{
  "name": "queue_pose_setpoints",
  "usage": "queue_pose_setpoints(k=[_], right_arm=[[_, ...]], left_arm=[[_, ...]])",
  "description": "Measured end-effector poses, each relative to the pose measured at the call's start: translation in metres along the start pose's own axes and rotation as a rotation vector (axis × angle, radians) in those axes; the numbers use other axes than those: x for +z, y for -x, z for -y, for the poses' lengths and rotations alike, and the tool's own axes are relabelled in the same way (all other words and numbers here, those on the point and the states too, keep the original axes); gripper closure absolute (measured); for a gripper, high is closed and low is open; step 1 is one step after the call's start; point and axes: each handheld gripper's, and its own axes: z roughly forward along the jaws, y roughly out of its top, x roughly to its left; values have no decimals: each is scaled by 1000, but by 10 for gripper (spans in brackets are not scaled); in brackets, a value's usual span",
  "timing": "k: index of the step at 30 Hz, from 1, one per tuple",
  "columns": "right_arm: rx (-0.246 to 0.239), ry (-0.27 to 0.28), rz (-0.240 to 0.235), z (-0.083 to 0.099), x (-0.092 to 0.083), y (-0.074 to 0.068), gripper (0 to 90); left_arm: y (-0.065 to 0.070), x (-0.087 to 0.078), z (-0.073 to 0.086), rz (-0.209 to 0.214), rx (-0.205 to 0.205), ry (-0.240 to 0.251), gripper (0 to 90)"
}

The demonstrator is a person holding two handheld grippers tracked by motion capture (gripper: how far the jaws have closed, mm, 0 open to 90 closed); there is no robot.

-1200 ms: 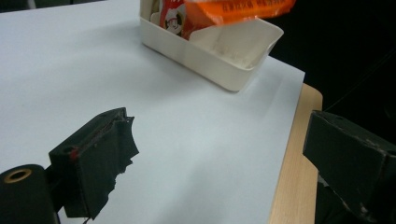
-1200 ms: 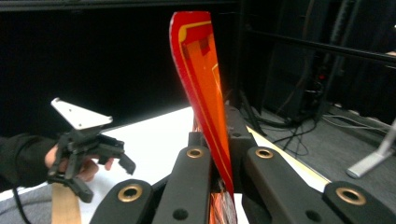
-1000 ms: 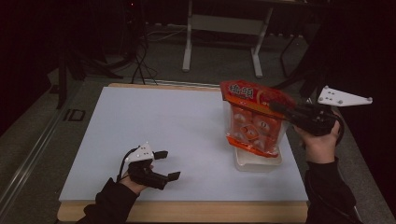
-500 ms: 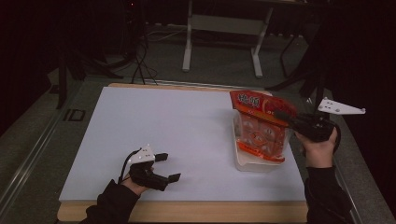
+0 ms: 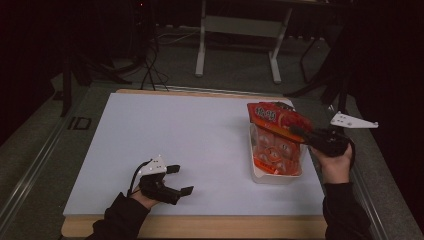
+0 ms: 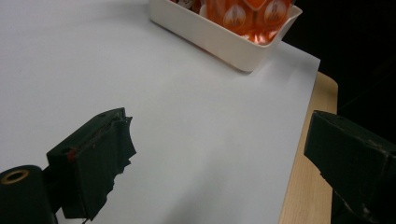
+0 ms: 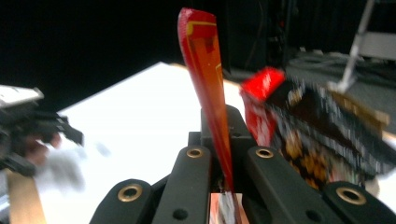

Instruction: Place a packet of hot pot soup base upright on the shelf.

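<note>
Left gripper (image 5: pixel 175 180), jaws wide and empty, rests well left of the white tray (image 5: pixel 259 176). Right gripper (image 5: pixel 306 136), just right of the tray, clamps the orange snack bag (image 5: pixel 275 142) upright, bottom inside the tray.

A white sheet (image 5: pixel 190 140) covers the wooden table (image 5: pixel 200 226). At 12 o'clock behind the table stands a grey metal frame (image 5: pixel 240 25) on the dark floor, with black cables (image 5: pixel 150 55) at 11 o'clock.

High view overhead facing forward, 2 close gripper views, shared tray (image 5: pixel 260 176)
</note>
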Motion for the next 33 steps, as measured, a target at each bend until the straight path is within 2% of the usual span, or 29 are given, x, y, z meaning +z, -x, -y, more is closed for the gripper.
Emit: queue_pose_setpoints(k=[1, 3, 4, 9, 10, 12, 13, 17, 21, 25, 27, 28, 29, 30, 33], right_arm=[[15, 2, -6, 5, 1, 2, 900], [8, -4, 6, 9, 1, 3, 900], [7, -17, 35, 20, 0, 7, 900], [28, -3, 32, 28, -7, 10, 900], [28, -17, 51, 30, -8, 10, 900], [60, -9, 29, 34, -7, 14, 900], [63, -6, 33, 36, -5, 13, 900], [72, 12, 46, 35, -6, 15, 891], [77, 16, 40, 32, -7, 15, 880], [41, -5, 33, 26, -4, 6, 797], [36, -2, 35, 24, -5, 4, 826], [23, -9, 51, 22, -5, 1, 834], [27, -2, 47, 18, -6, -2, 737], [28, 9, 52, 16, -7, -3, 700], [29, 23, 53, 13, -8, -5, 652]], left_arm=[[0, 0, 0, 0, -2, -3, 69], [0, 1, 1, -2, -1, -6, 69], [0, 1, 1, -2, -2, -6, 69], [-2, 2, 3, -5, -5, -13, 69], [-2, 2, 3, -5, -5, -14, 69], [-2, 3, 3, -5, -8, -16, 69], [-2, 3, 3, -5, -8, -16, 69], [-4, 2, 4, -8, -17, -13, 69], [-4, 3, 4, -8, -19, -16, 69], [-3, 4, 4, -5, -14, -21, 69], [-3, 4, 4, -5, -12, -21, 69], [-3, 4, 4, -3, -14, -21, 69], [-3, 4, 4, -4, -12, -22, 69], [-3, 3, 5, -3, -14, -20, 69], [-3, 3, 5, -4, -15, -19, 69]])
